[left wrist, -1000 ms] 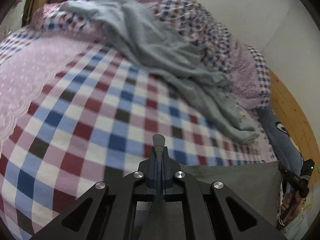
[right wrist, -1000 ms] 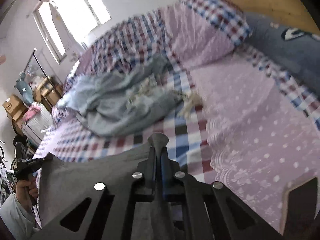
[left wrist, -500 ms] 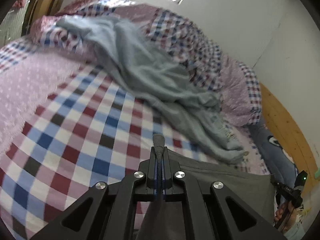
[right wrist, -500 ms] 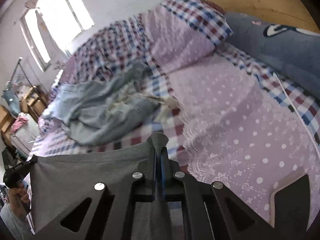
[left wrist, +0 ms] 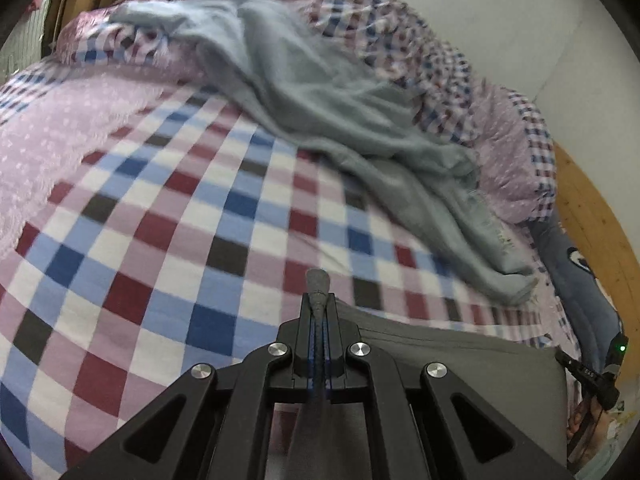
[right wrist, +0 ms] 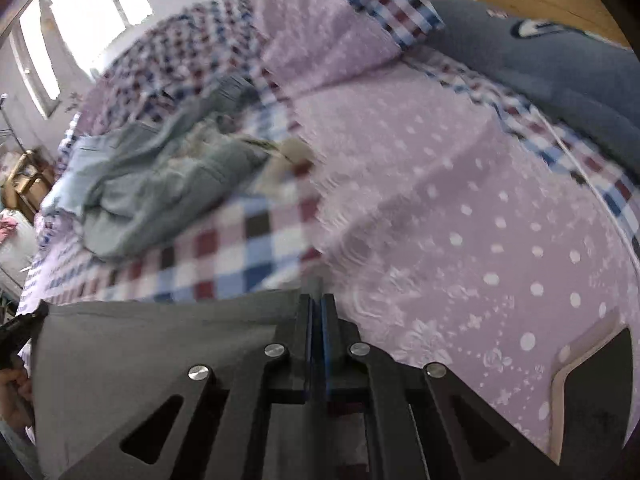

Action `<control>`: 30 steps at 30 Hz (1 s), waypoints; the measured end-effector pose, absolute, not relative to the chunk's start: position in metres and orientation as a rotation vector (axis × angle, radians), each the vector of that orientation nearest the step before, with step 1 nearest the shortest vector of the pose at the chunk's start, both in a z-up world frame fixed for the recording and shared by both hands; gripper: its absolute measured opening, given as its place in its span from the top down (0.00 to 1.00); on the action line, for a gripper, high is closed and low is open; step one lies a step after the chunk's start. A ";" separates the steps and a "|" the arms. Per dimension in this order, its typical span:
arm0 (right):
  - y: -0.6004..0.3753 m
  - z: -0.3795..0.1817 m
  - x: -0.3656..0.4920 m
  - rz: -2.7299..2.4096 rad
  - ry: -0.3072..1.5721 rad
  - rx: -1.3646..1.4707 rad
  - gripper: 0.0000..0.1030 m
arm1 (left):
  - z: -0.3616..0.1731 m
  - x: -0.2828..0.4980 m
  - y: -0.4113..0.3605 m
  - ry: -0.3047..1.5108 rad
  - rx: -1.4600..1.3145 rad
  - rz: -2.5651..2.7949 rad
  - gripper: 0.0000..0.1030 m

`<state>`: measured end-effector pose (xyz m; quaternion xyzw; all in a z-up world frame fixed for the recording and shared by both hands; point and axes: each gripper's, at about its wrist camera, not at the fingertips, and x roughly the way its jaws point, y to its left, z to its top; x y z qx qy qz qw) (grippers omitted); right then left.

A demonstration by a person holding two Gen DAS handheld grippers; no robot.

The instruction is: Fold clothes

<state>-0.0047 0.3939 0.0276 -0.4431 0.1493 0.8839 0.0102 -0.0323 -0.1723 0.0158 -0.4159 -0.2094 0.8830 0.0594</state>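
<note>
The left gripper has its fingers pressed together on one top corner of a grey cloth. The right gripper pinches the other top corner of the same cloth the same way. The cloth is stretched flat between the two, so its long side runs from one gripper to the other. It hangs in the air just over the near edge of the bed. Each camera can see the other gripper far out at the side, with a hand on it.

I think the next move is to lay the cloth down flat on the bed and fold it. For that, the cloth has to go forward, away from the person. Both grippers are about as near to the bed as each other, so they can move together.

Ahead lies a checked blanket, and that spot looks free. Further back, a crumpled pale blue garment lies across the bed. It could get in the way if the cloth goes too far. To the right there is a pink dotted sheet, a pillow and a dark blue cushion.
</note>
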 end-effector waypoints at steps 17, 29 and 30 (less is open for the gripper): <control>0.314 0.093 0.007 2.929 0.268 -1.152 0.47 | 0.068 -0.017 -0.139 -0.327 -1.177 2.801 0.33; 0.287 0.021 -0.014 2.795 0.136 -1.476 0.39 | 0.021 -0.033 -0.111 -0.081 -1.404 2.753 0.33; 0.291 0.021 -0.014 2.791 0.145 -1.471 0.39 | 0.020 -0.033 -0.114 -0.089 -1.408 2.764 0.33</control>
